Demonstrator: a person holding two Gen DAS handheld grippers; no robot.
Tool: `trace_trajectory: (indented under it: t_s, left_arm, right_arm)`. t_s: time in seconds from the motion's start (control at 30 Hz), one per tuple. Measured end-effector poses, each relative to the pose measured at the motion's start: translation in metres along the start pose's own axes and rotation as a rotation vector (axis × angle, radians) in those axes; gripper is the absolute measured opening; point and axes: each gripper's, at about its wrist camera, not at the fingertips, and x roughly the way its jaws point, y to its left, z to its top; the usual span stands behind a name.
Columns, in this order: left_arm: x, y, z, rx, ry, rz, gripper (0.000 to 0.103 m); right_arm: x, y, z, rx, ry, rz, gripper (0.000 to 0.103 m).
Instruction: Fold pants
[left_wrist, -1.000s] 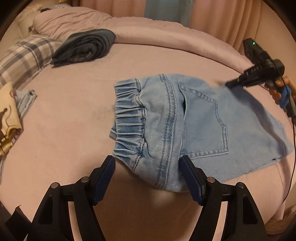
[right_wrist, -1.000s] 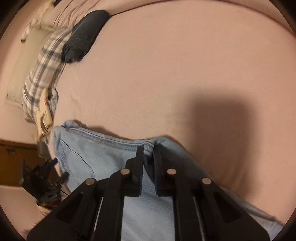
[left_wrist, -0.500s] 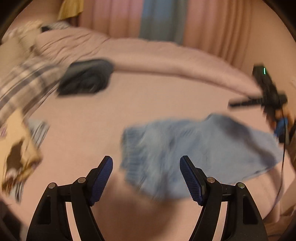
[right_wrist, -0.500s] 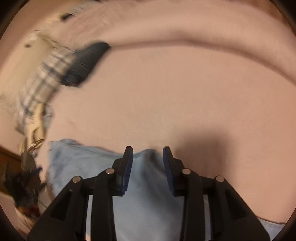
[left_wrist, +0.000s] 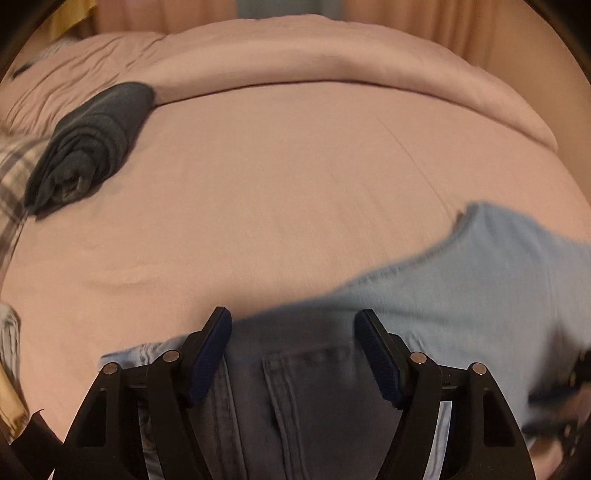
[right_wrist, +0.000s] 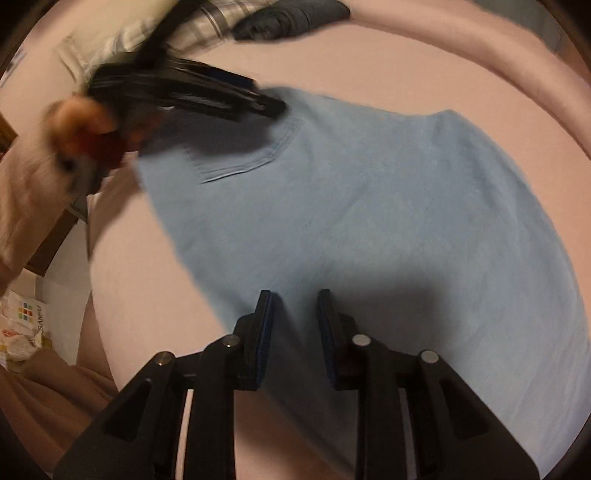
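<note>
Now my right gripper (right_wrist: 293, 332) hung over the lower middle of the pants (right_wrist: 369, 206), jaws just closing yet apart, gripping nothing. My left gripper (left_wrist: 293, 354), wide apart, sat at the upper-left pocket end; the denim's length ran between us on the bed (left_wrist: 295, 166).

The only readable text is in the right wrist view, at about eight o'clock near the frame's edge: a white bag (right_wrist: 26, 325) bears a small grid of coloured squares and, beside it, upright letters that look like "SANFU", running sideways. The last letters are blurred. Other print on the bag is too small to read. The left wrist view shows no text.
</note>
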Motion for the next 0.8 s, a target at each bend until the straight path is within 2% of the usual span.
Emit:
trace_trajectory:
  t_s: [0.1,0.17,0.23,0.27,0.37,0.4,0.47,0.57,0.63,0.7,0.8]
  left_arm:
    - [-0.012,-0.005,-0.001,-0.008,-0.006,0.017,0.072]
    - [-0.031,-0.012,-0.009,0.032,-0.031,0.042,0.072]
    - [-0.061,-0.021,-0.023,0.085,-0.088,0.048,0.072]
    - [-0.074,-0.027,-0.032,0.100,-0.112,0.019,0.072]
    - [-0.090,-0.046,-0.054,0.129,-0.127,-0.078,0.072]
    - [-0.088,-0.052,-0.054,0.139,-0.119,-0.079,0.072]
    - [-0.079,-0.068,-0.067,0.179,-0.090,-0.046,0.072]
    - [-0.056,-0.073,-0.087,0.135,0.004,-0.032,0.072]
    - [-0.058,-0.071,-0.102,0.096,-0.041,-0.022,0.072]
    - [-0.067,-0.070,-0.113,0.085,-0.057,-0.022,0.072]
    - [-0.082,-0.067,-0.120,0.074,-0.057,-0.045,0.072]
  right_arm:
    - [-0.015,-0.017,-0.010,0.103,-0.018,0.072,0.025]
    - [-0.032,-0.028,-0.018,0.161,-0.039,0.101,0.026]
    - [-0.068,-0.045,-0.032,0.219,-0.145,0.115,0.025]
    - [-0.078,-0.050,-0.037,0.241,-0.177,0.097,0.025]
    - [-0.110,-0.079,-0.060,0.325,-0.254,-0.046,0.026]
    - [-0.113,-0.087,-0.066,0.355,-0.264,-0.074,0.026]
    - [-0.113,-0.101,-0.076,0.400,-0.261,-0.108,0.026]
    - [-0.095,-0.092,-0.079,0.370,-0.205,-0.170,0.025]
    - [-0.075,-0.080,-0.079,0.327,-0.112,-0.212,0.026]
    - [-0.071,-0.064,-0.081,0.272,-0.108,-0.256,0.027]
    - [-0.081,-0.071,-0.090,0.341,-0.084,-0.137,0.026]
